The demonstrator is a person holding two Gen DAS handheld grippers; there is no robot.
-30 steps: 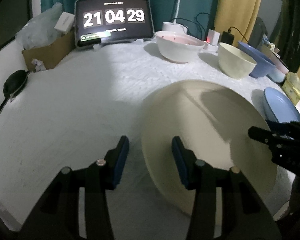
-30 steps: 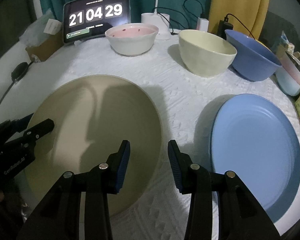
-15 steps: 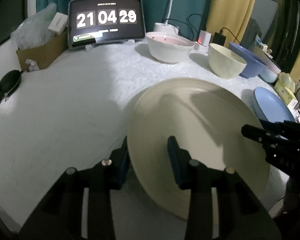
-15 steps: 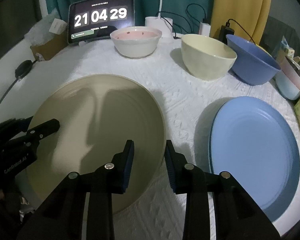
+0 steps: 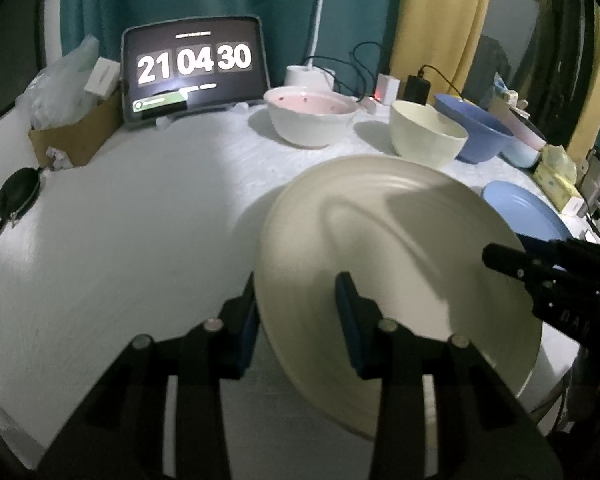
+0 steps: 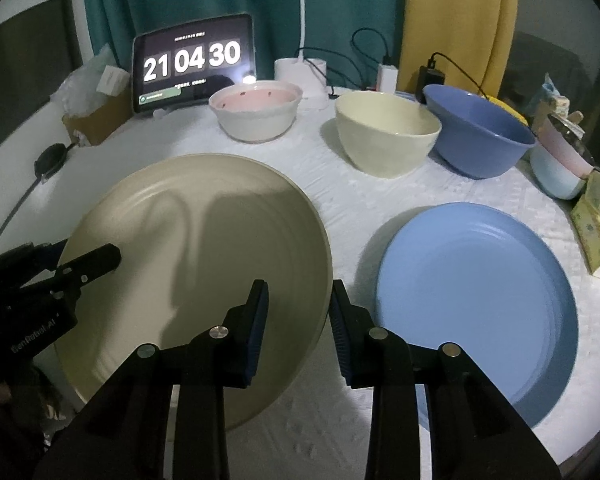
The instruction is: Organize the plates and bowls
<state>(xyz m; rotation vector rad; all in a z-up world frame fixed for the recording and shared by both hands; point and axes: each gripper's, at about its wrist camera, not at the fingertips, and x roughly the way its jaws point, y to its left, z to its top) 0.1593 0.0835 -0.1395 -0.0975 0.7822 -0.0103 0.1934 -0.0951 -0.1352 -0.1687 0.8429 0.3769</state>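
Two grippers are straddling opposite rims of a big cream plate (image 6: 204,256), prob. so both ends lift level. Left gripper (image 5: 296,312) w/ jaws apart, rim sitting between them, not yet pinched. Right gripper (image 6: 298,316) likewise, jaws apart around the near-right rim. Plate is tilting slightly over the white surface (image 5: 120,216), just beside a blue plate (image 6: 476,300) – likely its stacking spot. Bowls (image 6: 388,132) are lining up behind

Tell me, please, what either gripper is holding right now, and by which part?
Both straddle the cream plate at opposite rims, left gripper on one edge, right gripper on the other; whether either has clamped cannot be told.
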